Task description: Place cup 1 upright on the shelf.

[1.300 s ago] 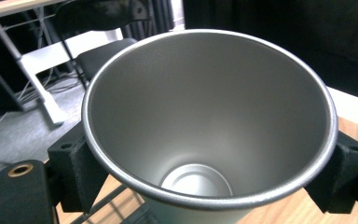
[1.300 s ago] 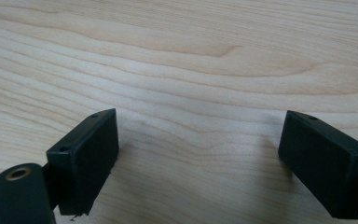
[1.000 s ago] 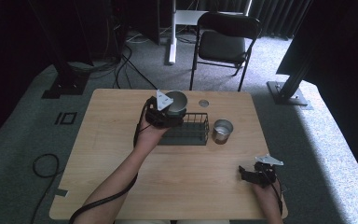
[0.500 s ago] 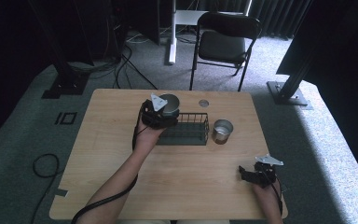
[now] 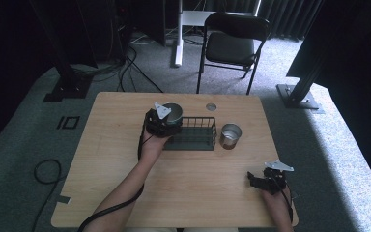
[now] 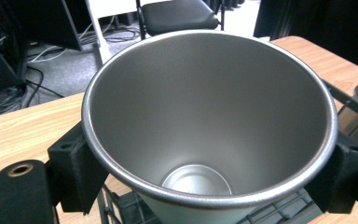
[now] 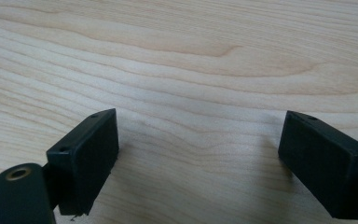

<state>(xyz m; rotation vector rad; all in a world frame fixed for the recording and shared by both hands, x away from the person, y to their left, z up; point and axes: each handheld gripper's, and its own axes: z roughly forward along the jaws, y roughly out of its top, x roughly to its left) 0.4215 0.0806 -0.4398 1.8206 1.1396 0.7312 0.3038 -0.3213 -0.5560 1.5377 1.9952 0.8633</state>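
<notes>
My left gripper [image 5: 166, 121] is shut on a steel cup [image 5: 172, 113], holding it upright over the left end of the black wire basket [image 5: 199, 138]. In the left gripper view the cup [image 6: 209, 121] is empty and both jaws press on its sides just under the rim, with basket wires below it. A second steel cup [image 5: 230, 135] stands on the table just right of the basket. My right gripper [image 5: 252, 180] rests open near the table's front right corner, and its view has bare wood between the fingers [image 7: 86, 154].
The wooden table [image 5: 106, 159] has a small round hole [image 5: 211, 106] near its far edge. A black folding chair [image 5: 232, 46] stands beyond the table. Cables lie on the carpet at the left.
My left gripper has carried the cup a little to the left, from over the basket's left part to its left end. The right gripper has stayed put.
</notes>
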